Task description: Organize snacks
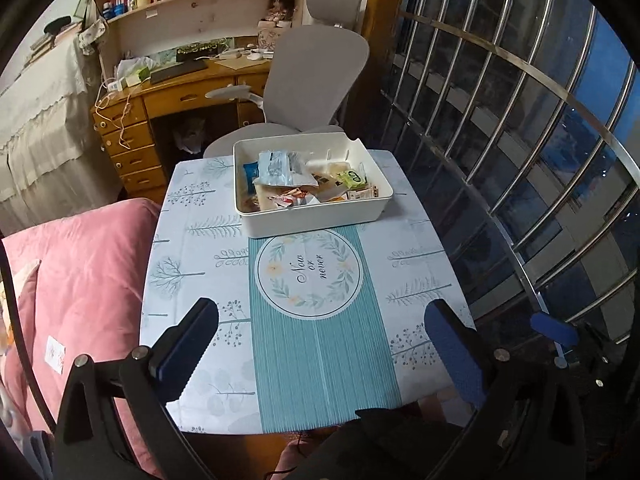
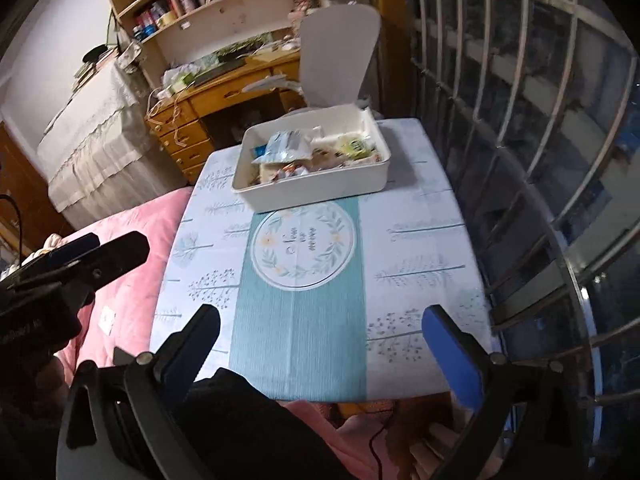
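Left wrist view: my left gripper hangs with jaws released and empty above the table; the snacks lie gathered in the white bin at the far edge. Right wrist view: my right gripper, jaws likewise released and empty, faces the same bin, so the near cloth lies bare.

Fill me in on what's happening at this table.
A person is tidying snacks with a handheld gripper in each hand. The snack packets all lie in the white bin at the far end of the table; the printed cloth around it carries nothing else. The left gripper and right gripper are both wide open and empty, held above the table's near edge, well short of the bin.
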Demonstrator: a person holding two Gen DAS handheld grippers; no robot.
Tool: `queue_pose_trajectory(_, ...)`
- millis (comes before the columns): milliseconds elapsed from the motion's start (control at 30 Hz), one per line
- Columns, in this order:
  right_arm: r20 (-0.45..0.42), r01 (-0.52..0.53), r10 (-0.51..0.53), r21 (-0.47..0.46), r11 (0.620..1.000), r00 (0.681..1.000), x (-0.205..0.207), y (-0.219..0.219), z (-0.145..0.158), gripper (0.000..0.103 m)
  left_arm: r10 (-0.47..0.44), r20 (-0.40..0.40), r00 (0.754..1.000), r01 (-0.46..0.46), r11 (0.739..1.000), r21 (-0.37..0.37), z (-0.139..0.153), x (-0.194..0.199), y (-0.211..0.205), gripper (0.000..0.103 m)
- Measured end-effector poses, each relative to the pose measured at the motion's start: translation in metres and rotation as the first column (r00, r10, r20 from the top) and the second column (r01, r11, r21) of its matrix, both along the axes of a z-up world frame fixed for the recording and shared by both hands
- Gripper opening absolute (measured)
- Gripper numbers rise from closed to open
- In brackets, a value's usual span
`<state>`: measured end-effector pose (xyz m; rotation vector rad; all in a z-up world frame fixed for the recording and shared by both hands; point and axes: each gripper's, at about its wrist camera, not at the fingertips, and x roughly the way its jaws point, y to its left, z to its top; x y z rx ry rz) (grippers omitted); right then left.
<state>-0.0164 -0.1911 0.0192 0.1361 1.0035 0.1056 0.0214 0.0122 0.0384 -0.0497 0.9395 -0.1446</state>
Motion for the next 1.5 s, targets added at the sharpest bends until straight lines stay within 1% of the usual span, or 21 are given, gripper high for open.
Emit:
queue_pose_trajectory(100, 0.015, 0.04, -0.041, 0.025, 0.999, 0.999, -0.007, -0.012, 0.002, 0.102, 0.027, 0.011, 1.0, -0.027, 0.999, 0.023, 0.001, -0.006, -0.006, 0.102)
queue_pose_trajectory(200, 0.025, 0.044, -0.044, 0.025, 0.999, 0.999, -0.009, -0.016, 0.001, 0.102, 0.071, 0.044, 0.996, -0.074, 0.996, 0.052, 0.002, -0.017, -0.009, 0.102)
queue_pose_trajectory(300, 0.033, 0.023, -0.024, 0.023, 0.999, 0.999, -0.011, -0.015, -0.002, 0.102, 0.099, 0.04, 0.994, -0.101, 0.993, 0.054, -0.003, -0.019, -0.011, 0.103)
queue_pose_trajectory(333, 0.037, -0.005, 0.005, 0.01, 1.0, 0.999, -0.011, -0.012, -0.002, 0.103, 0.108, 0.034, 0.994, -0.11, 0.992, 0.055, -0.004, -0.019, -0.011, 0.103)
queue_pose_trajectory(467, 0.053, -0.021, 0.021, 0.005, 1.0, 0.998, -0.01, -0.013, 0.001, 0.103, 0.149, 0.036, 0.988, -0.152, 0.986, 0.072, -0.007, -0.018, -0.009, 0.103)
queue_pose_trajectory(667, 0.036, -0.036, 0.035, 0.026, 0.999, 0.999, -0.003, -0.015, -0.003, 0.103, 0.183, 0.051, 0.982, -0.188, 0.976, 0.108, -0.006, -0.019, -0.006, 0.103)
queue_pose_trajectory(800, 0.026, -0.054, 0.053, 0.036, 0.998, 0.998, 0.003, -0.012, -0.005, 0.103, 0.202, 0.053, 0.978, -0.207, 0.971, 0.119, -0.006, -0.018, -0.003, 0.103)
queue_pose_trajectory(1033, 0.005, -0.073, 0.072, 0.032, 0.997, 0.997, 0.011, -0.006, -0.009, 0.103, 0.209, 0.035, 0.977, -0.211, 0.97, 0.118, -0.009, -0.011, 0.001, 0.103)
queue_pose_trajectory(1500, -0.03, -0.051, 0.052, 0.013, 0.999, 0.998, 0.019, -0.004, -0.014, 0.103, 0.174, 0.01, 0.985, -0.174, 0.979, 0.106, -0.017, 0.003, 0.0, 0.103)
